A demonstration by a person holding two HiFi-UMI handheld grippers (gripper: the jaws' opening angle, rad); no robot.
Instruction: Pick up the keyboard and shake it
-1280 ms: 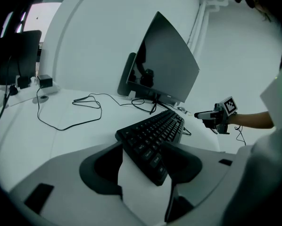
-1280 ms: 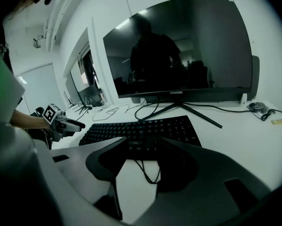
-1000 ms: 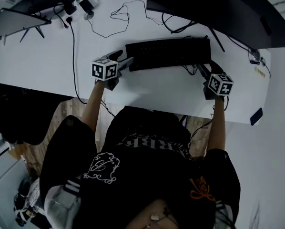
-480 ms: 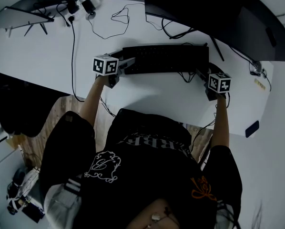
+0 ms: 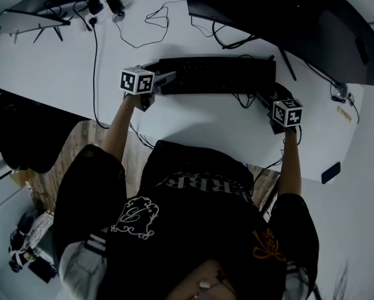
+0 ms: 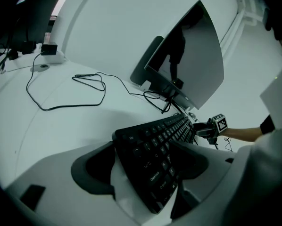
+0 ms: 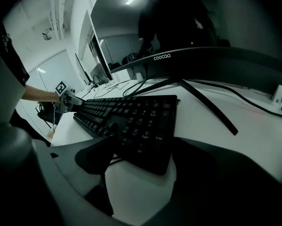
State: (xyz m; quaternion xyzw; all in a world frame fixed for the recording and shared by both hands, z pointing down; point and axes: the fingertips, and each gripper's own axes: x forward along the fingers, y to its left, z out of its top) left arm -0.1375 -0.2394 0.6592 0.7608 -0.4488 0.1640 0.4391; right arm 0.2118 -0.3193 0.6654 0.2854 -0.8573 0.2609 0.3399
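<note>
A black keyboard (image 5: 218, 75) lies on the white desk (image 5: 62, 74) in front of the monitor. My left gripper (image 5: 162, 74) stands at its left end and my right gripper (image 5: 269, 94) at its right end. In the left gripper view the keyboard's (image 6: 155, 159) left end lies between the wide jaws of the left gripper (image 6: 145, 166). In the right gripper view the keyboard's (image 7: 131, 121) right end lies between the spread jaws of the right gripper (image 7: 145, 157). Neither pair of pads presses on it. Each view shows the other gripper at the far end.
A large dark monitor (image 5: 281, 11) on a splayed stand (image 7: 207, 102) rises right behind the keyboard. Loose black cables (image 5: 156, 20) run over the desk's back left. A second screen (image 5: 24, 17) stands far left. A small dark object (image 5: 329, 172) lies at the right edge.
Both grippers stay at the keyboard's two ends. The keyboard lies a little straighter along the desk than a second ago.
</note>
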